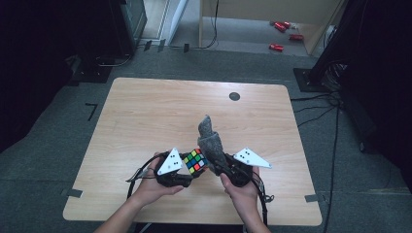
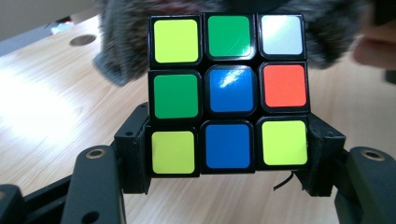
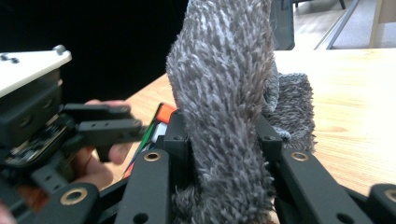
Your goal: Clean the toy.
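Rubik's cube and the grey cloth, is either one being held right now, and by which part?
Both. The left gripper clamps the Rubik's cube by the two sides of its bottom layer. The right gripper pinches the fuzzy grey cloth near its lower end.

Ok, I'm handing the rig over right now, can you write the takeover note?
Left hand-held gripper: shut on the puzzle cube, held above the table.
Right hand-held gripper: shut on the grey fuzzy cloth, which stands up beside the cube and touches it.
Done: both things picked up and brought together.
Left: probably wiping the cube's faces with the cloth, then setting both down.
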Available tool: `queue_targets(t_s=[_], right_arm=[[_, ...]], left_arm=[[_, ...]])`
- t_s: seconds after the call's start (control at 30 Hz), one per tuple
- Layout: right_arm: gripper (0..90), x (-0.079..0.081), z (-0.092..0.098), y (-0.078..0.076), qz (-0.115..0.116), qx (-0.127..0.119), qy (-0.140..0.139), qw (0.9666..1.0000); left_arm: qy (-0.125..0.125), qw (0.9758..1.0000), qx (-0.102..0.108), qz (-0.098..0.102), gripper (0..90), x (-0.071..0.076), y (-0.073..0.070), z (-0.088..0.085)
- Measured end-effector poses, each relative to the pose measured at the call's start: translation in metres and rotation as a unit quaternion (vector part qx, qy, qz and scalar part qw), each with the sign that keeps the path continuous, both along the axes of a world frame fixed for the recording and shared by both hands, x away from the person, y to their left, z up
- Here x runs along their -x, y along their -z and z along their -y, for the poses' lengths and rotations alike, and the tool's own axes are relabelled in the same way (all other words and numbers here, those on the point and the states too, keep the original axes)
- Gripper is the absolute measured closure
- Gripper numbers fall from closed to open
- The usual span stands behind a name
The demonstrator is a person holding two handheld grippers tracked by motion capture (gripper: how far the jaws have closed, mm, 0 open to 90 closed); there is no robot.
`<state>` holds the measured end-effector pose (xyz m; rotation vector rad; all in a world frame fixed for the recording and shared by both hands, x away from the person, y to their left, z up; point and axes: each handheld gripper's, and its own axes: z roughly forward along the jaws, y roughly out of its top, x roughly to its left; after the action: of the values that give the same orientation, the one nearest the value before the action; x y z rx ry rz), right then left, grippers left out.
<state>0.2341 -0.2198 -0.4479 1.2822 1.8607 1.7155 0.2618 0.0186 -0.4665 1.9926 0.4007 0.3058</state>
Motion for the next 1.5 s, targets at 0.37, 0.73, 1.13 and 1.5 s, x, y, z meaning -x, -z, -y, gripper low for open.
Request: queue_targets(t_s=[0.37,0.73,1.13,1.5], right_arm=[[67.3,-0.002,0.008,0.003,-0.010,-0.013,0.013,0.9998],[67.2,-0.001,0.010,0.006,0.001,-0.022,0.018,0.9996],[67.0,0.005,0.003,-0.003,0.016,-0.016,0.017,0.9996],[67.0,0.005,0.002,-0.002,0.005,-0.018,0.019,0.9997]], left_arm=[[-0.016,0.9994,0.030,-0.006,35.3,-0.005,-0.004,-0.009],[-0.010,0.9991,0.041,-0.002,35.3,-0.001,-0.007,-0.008],[0.003,0.9993,0.038,-0.002,35.3,0.002,-0.005,-0.004],[-0.011,0.9980,0.061,-0.015,35.3,-0.006,-0.008,-0.015]])
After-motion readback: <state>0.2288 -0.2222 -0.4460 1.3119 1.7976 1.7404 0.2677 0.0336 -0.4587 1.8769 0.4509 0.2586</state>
